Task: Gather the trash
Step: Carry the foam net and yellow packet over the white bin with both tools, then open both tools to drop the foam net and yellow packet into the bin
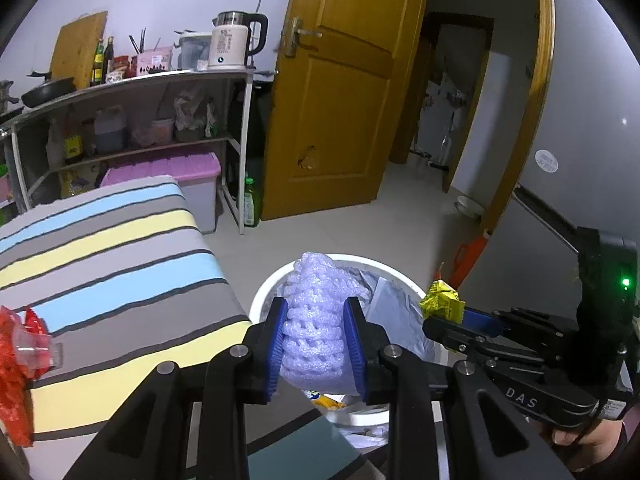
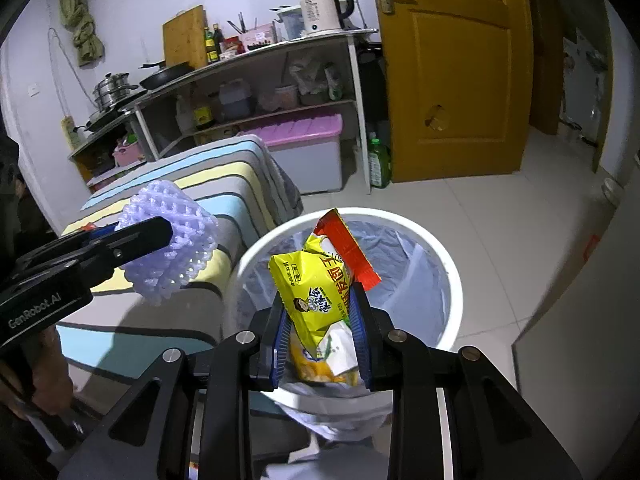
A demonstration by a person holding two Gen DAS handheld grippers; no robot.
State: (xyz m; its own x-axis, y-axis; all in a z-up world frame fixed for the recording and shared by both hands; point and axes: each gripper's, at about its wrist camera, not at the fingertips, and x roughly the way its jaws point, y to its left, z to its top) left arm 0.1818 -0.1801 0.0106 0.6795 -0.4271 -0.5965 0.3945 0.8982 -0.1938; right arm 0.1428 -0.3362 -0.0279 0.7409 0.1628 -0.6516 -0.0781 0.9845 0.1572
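A pale lilac foam fruit net [image 1: 316, 320], a tube of open mesh, is pinched at its middle between blue pads, its upper end bulging free above the rim of the bin. From the right wrist view the same net [image 2: 172, 240] hangs beside the bin, over the edge of the striped surface. A yellow snack wrapper [image 2: 316, 300] with a cartoon face and red lettering is crumpled and tilted, squeezed between pads directly over the bin's opening. The round white trash bin [image 2: 448, 280], lined with a clear bag, stands upright on the tiled floor, with a red wrapper [image 2: 352, 248] leaning up inside it.

black grippers [image 1: 316, 344], blue-padded jaws, silver screws
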